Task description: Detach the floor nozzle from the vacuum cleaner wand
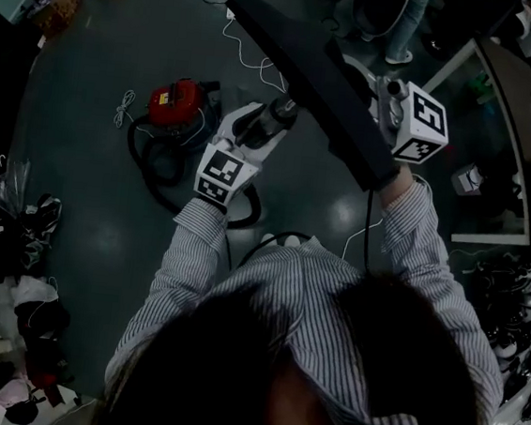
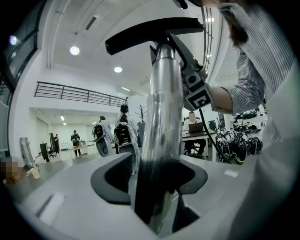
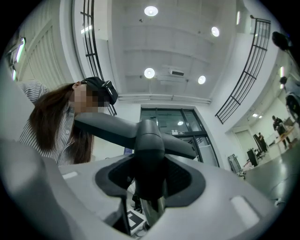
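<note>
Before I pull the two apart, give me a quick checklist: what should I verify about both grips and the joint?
1. Left gripper shut on the wand: ok.
2. Right gripper shut on the floor nozzle at its neck: ok.
3. Nozzle held up in the air, free to slide off: ok.
4. Nozzle separated from wand: not ok, the wand runs into the neck.
5. Joint unlocked: cannot tell.

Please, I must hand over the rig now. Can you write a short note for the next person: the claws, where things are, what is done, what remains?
Left claw: shut on the shiny metal vacuum wand, which is held up in the air.
Right claw: shut on the neck of the dark grey flat floor nozzle, at the wand's far end.
Red vacuum canister: on the floor below.
Done: both grips are set.
Left: the nozzle is still joined to the wand; pull them apart.
</note>
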Motion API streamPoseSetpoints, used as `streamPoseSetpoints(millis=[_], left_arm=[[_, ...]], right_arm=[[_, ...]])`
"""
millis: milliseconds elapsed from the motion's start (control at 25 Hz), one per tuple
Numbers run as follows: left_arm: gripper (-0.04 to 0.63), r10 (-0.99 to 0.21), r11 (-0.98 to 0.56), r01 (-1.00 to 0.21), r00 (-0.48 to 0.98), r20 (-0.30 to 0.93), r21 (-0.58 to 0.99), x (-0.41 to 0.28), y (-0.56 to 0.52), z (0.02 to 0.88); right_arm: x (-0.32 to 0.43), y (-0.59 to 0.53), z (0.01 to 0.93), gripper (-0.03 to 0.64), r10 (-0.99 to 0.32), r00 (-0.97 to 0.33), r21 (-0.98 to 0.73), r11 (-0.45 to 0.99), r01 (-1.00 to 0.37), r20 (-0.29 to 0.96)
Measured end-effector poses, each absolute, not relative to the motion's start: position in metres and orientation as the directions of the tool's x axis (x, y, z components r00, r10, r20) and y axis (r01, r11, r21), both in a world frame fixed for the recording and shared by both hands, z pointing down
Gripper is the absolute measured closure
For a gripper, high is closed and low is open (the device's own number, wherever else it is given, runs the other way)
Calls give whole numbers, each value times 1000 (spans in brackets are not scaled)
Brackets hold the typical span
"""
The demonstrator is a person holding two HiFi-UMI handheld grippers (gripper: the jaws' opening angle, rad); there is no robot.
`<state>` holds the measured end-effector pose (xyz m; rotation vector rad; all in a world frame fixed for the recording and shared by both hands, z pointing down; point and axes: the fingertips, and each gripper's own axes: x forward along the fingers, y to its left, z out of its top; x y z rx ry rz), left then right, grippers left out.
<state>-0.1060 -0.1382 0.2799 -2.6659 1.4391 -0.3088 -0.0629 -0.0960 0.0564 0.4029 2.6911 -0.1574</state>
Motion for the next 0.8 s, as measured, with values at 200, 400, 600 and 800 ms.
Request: streamPoseSetpoints(millis=[200, 400, 600, 800], left_arm=[[507, -826, -564, -773, 534, 182, -292, -85, -143, 284], [508, -826, -564, -782, 529, 196, -266, -87, -134, 298], [506, -816, -577, -781, 548, 181, -236, -79, -123, 304], [506, -788, -615, -751, 592, 166, -242, -73, -120, 299]], right_arm=[[-66, -91, 60, 436, 219, -877, -77, 958, 277, -427], [-71, -88, 68, 437, 158, -932, -6, 986, 169, -325], [-69, -80, 75, 437, 151, -951, 23, 988, 151, -271], [-63, -77, 70, 437, 209, -928, -15, 974, 224, -307]])
